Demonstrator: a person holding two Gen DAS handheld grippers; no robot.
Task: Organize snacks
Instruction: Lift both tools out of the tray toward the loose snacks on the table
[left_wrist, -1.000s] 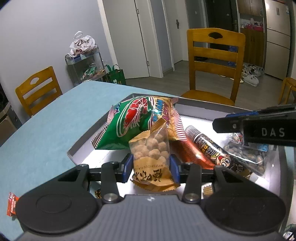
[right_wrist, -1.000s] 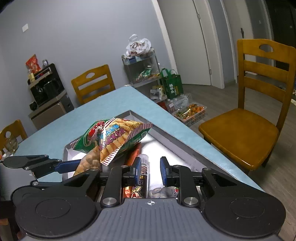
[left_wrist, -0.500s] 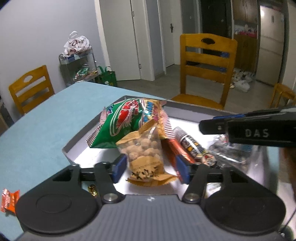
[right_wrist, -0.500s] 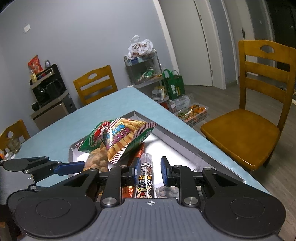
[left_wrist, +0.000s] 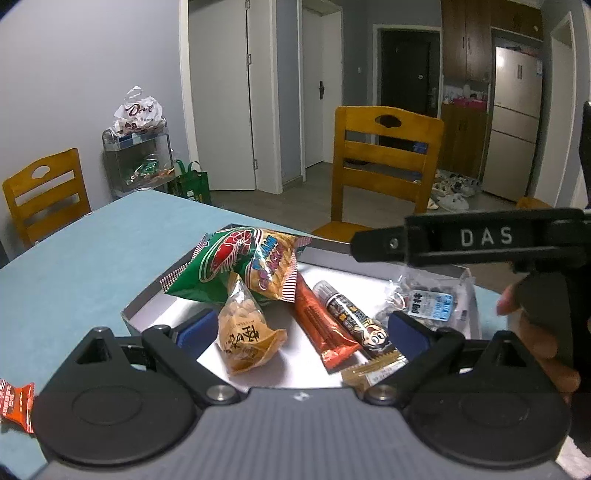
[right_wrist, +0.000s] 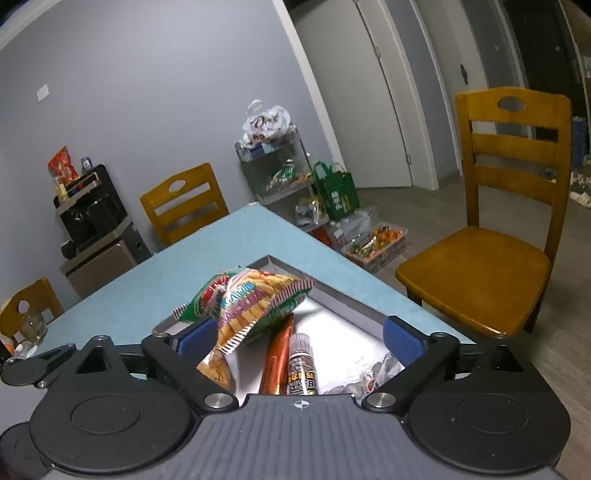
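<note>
Teal surface (left_wrist: 92, 258), grey tray (left_wrist: 147, 314). Left tool (left_wrist: 301, 330), right tool (right_wrist: 301, 338): jaws opening, nothing pinched. I lift clear, next fetch orange packet (left_wrist: 14, 402) outside tray.

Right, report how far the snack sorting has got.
Done: the prawn cracker bag, peanut pouch, orange bar, tube snack and clear packet lie in the tray. In hand: nothing; left claw and right claw are opening, gripping nothing. Left: an orange wrapper on the table.
</note>
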